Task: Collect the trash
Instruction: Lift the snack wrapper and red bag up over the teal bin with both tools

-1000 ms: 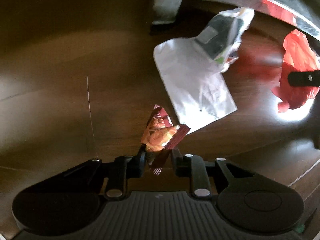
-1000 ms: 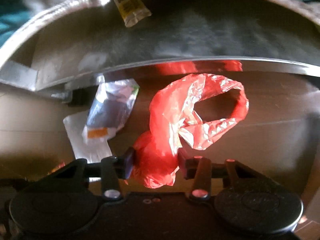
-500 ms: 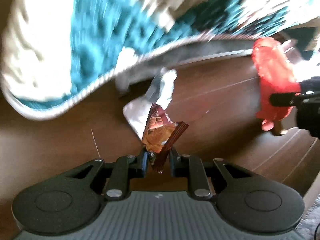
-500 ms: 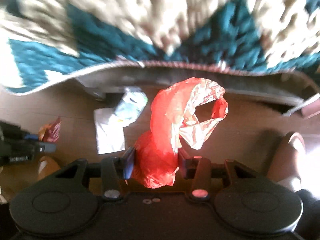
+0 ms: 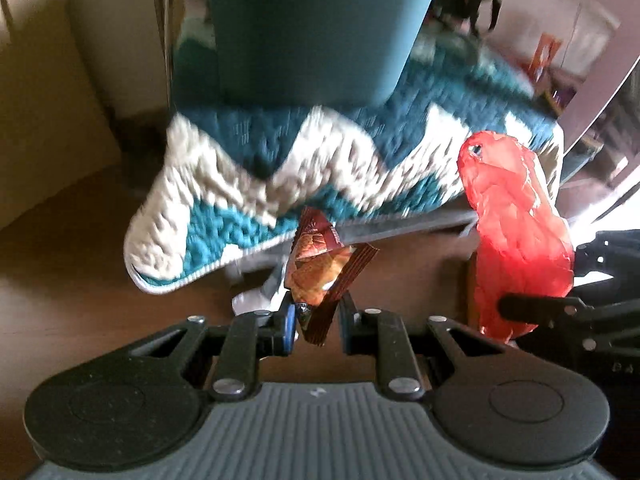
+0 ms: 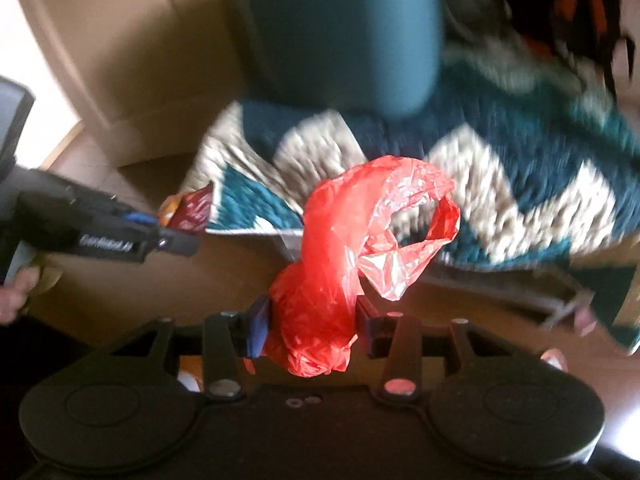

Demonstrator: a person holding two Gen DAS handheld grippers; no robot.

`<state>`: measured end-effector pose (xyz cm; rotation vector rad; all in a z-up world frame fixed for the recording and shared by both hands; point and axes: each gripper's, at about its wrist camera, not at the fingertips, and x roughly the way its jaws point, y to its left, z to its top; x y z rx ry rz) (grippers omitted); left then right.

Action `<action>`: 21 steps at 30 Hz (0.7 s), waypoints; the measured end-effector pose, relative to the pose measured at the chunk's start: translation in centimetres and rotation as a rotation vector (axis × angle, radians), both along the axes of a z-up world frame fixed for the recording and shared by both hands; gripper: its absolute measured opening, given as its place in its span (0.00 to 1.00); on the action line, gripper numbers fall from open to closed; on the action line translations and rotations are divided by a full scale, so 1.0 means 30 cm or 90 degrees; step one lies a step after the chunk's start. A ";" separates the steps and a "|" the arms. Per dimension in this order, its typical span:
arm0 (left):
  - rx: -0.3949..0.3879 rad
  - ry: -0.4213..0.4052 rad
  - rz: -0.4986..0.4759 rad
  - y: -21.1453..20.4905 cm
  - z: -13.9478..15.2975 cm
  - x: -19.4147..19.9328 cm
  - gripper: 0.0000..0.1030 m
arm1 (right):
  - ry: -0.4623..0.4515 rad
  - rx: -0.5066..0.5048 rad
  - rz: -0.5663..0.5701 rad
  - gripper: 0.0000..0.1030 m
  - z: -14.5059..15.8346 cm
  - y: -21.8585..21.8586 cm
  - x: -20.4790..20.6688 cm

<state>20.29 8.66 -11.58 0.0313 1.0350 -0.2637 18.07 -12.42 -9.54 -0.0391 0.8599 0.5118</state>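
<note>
My left gripper (image 5: 316, 314) is shut on a crumpled brown and orange snack wrapper (image 5: 320, 264), held up in the air. My right gripper (image 6: 314, 320) is shut on a crumpled red plastic bag (image 6: 352, 248) whose loop sticks up ahead of the fingers. In the left wrist view that red bag (image 5: 516, 232) hangs at the right with the other gripper behind it. In the right wrist view the left gripper (image 6: 176, 236) enters from the left with the wrapper (image 6: 192, 210) at its tip. A white paper scrap (image 5: 252, 298) lies on the floor below the wrapper.
A teal and white zigzag blanket (image 5: 248, 184) covers a low frame over the brown floor (image 5: 80, 280). A tall teal bin (image 5: 312, 28) stands on it, further away. A beige cabinet (image 6: 132, 52) is at the left. A person's hand (image 6: 16, 294) holds the left tool.
Both grippers rose well above the floor, each still holding its trash. The floor scraps dropped away below, and the blanket and teal bin came into view.
</note>
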 end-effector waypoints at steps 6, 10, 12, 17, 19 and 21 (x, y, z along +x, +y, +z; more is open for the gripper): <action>-0.001 -0.092 0.009 -0.033 0.221 -0.070 0.19 | -0.121 -0.027 0.049 0.42 0.250 -0.032 -0.081; -0.004 -0.152 0.024 -0.054 0.364 -0.075 0.19 | -0.206 -0.052 0.064 0.42 0.397 -0.032 -0.090; -0.006 -0.181 0.029 -0.059 0.442 -0.071 0.19 | -0.248 -0.063 0.064 0.42 0.470 -0.029 -0.078; -0.004 -0.249 0.031 -0.085 0.630 -0.015 0.19 | -0.332 -0.072 0.051 0.42 0.660 -0.012 0.000; -0.001 -0.262 0.031 -0.096 0.683 0.023 0.19 | -0.347 -0.068 0.051 0.42 0.731 -0.007 0.048; 0.006 -0.280 0.030 -0.105 0.733 0.059 0.19 | -0.364 -0.070 0.053 0.42 0.799 0.006 0.094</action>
